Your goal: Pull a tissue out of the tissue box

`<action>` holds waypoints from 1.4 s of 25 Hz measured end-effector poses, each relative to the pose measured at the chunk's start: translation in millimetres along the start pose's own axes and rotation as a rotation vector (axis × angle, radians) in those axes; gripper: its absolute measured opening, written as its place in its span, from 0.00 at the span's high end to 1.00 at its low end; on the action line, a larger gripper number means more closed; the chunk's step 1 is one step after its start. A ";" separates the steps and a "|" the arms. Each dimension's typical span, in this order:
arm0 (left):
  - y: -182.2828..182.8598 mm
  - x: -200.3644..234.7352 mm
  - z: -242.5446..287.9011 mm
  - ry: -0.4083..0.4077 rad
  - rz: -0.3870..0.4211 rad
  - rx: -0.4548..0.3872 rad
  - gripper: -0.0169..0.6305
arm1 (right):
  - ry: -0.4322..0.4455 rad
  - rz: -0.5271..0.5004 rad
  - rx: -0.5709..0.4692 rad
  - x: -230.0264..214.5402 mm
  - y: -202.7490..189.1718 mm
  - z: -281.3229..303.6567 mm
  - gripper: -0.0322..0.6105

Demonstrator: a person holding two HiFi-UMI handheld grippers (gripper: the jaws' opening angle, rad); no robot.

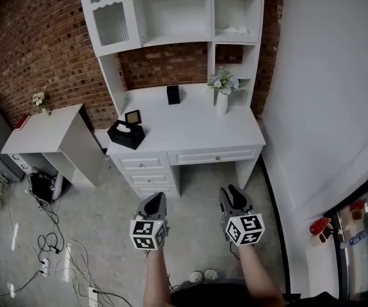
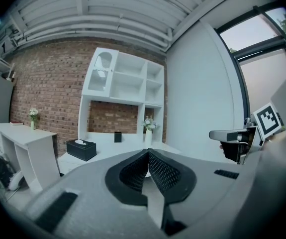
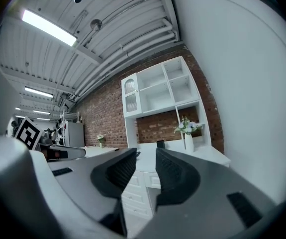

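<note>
A white desk (image 1: pixel 190 130) with drawers stands against a red brick wall (image 1: pixel 36 37), topped by a white shelf unit (image 1: pixel 171 11) with open compartments and one glazed door. A plain white wall (image 1: pixel 324 75) runs along at 3 o'clock of the desk, and a lower white side table (image 1: pixel 43 130) stands at 9 o'clock of it. The floor (image 1: pixel 196 184) is grey, with loose cables (image 1: pixel 56 248) trailing at about 8 o'clock in the head view. On the desk top a white vase of flowers (image 1: pixel 222 98) stands at 1 o'clock, a small black object (image 1: pixel 173 94) at 11 o'clock near the back, and a small frame (image 1: pixel 133 116) leans just behind the tissue box (image 1: pixel 126 134). The tissue box sits at 9 o'clock on the desk, by its front left corner, at 11 o'clock from the left gripper (image 1: pixel 158 196) and well apart from both grippers. It is a black rectangular box, set at a slant to the desk edge, with a white tissue (image 1: pixel 123 127) poking up from the slot in its top. The left gripper's jaws meet at the tips with nothing between them. The right gripper (image 1: pixel 232 189) has its jaws partly apart, a clear gap between the pads and nothing in it
</note>
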State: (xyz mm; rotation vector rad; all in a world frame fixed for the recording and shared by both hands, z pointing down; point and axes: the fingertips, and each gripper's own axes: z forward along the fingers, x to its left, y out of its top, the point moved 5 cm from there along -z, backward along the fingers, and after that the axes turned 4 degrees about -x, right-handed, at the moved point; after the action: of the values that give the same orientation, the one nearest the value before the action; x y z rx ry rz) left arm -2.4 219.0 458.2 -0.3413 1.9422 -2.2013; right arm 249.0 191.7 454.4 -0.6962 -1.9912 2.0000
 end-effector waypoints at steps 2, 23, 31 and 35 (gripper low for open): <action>-0.5 1.6 -0.5 -0.006 -0.001 -0.001 0.96 | 0.004 0.011 -0.001 1.3 0.5 0.3 0.75; 39.5 36.7 -5.7 -0.035 0.036 -0.111 0.96 | -0.052 -0.024 -0.098 15.1 34.8 1.9 0.63; 54.2 45.1 33.1 -0.052 0.066 -0.138 0.96 | -0.047 -0.045 -0.142 -4.0 49.8 37.5 0.63; 58.4 55.0 55.7 -0.045 0.088 -0.141 0.96 | -0.040 -0.033 -0.159 -18.9 51.9 67.1 0.63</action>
State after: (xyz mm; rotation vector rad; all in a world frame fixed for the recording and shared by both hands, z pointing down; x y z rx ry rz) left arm -39.5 142.8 409.5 -0.3161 2.0530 -1.9914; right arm 241.3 121.5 403.8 -0.6562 -2.1883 1.8668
